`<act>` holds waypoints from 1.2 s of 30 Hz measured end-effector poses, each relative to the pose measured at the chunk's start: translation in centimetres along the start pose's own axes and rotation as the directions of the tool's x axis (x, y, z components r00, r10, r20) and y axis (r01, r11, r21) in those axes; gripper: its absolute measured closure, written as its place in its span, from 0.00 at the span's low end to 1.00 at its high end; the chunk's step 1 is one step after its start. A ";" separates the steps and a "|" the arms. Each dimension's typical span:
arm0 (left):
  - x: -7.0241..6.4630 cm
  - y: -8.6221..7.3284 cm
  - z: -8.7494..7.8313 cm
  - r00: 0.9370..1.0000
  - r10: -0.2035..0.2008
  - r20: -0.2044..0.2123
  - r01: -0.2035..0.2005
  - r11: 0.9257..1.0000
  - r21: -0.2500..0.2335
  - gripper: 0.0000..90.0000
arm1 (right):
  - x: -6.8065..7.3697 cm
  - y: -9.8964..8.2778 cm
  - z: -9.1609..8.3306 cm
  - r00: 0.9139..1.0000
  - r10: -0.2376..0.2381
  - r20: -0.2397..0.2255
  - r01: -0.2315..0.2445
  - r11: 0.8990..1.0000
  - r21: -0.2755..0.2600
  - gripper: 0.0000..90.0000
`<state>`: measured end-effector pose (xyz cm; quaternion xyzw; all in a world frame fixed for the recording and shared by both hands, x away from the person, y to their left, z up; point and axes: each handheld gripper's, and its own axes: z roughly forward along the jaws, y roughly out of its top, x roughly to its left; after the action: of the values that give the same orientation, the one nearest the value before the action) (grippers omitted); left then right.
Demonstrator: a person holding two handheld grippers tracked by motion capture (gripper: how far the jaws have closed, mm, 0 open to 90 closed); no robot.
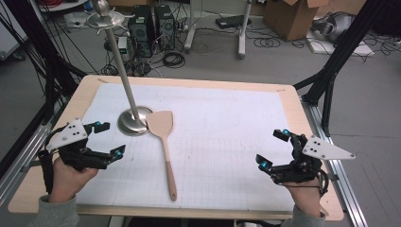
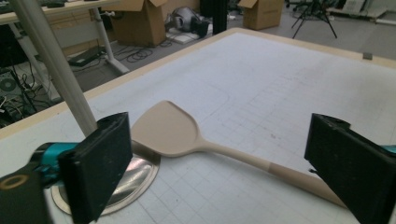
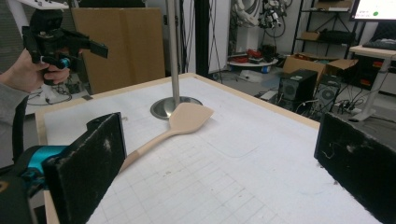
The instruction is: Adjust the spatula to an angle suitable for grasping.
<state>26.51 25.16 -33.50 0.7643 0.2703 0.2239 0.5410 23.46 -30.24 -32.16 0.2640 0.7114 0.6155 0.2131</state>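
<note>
- Pale wood spatula [image 1: 164, 142] flat on the white mat [image 1: 227, 118] of the table [image 1: 289, 97], a bit left of the middle. Wide blade up near the stand, touching or just over the edge of its round foot. Thin handle pointing back toward the person.
- On the left: left tongs [image 1: 108, 138] held up off the table in the left hand [image 1: 66, 177], jaws wide apart, nothing between them. Tips turned toward the spatula, most likely to line up for a grab.
- In the left gripper view, spatula [image 2: 187, 135] seen between the two black jaws but farther off, not touched.
- Next along: shiny metal stand [image 1: 134, 121] with a tall pole and a round foot. Probably the place to hang the spatula, with hooks up top, though too small to tell for sure.
- Handle lying clear of the stand, so easy to pinch from the side.
- On the right: right tongs [image 1: 273, 149] in the right hand [image 1: 302, 191], jaws also wide apart and holding nothing, well away from the spatula. Looks like waiting, out of the way.
- From the right gripper view, spatula [image 3: 177, 126] and stand [image 3: 175, 105] far ahead.
</note>
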 end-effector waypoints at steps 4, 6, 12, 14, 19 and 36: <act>-0.4 0.0 0.6 1.000 0.007 0.022 -0.007 1.000 0.014 0.20 | 0.0 0.0 0.0 1.000 0.003 -0.002 -0.003 1.000 0.002 0.01; -0.6 -0.1 0.8 0.999 0.005 0.036 -0.005 1.000 0.018 0.30 | 0.0 0.0 0.0 1.000 0.004 -0.004 -0.004 1.000 -0.002 0.01; -0.9 -0.4 1.8 0.996 0.009 0.086 -0.014 0.999 0.048 0.50 | 0.0 0.0 -0.2 1.000 0.005 -0.005 -0.005 1.000 -0.005 0.01; -1.0 -0.5 2.1 0.995 0.005 0.104 -0.011 0.999 0.052 0.57 | 0.0 0.0 -0.3 1.000 0.007 -0.003 -0.007 1.000 -0.007 0.01; -1.2 -0.8 2.7 0.991 0.005 0.132 -0.011 0.999 0.047 0.67 | -0.1 0.0 -0.3 1.000 0.005 -0.005 -0.005 1.000 -0.007 0.01; -1.4 -2.7 4.7 0.986 -0.022 0.164 0.016 0.999 0.039 0.94 | -0.1 0.0 -0.4 1.000 0.008 -0.009 -0.008 1.000 -0.006 0.01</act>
<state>27.93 21.65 -37.65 0.7875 0.2362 0.1496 0.5493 23.27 -30.61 -32.14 0.2636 0.7095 0.6194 0.2084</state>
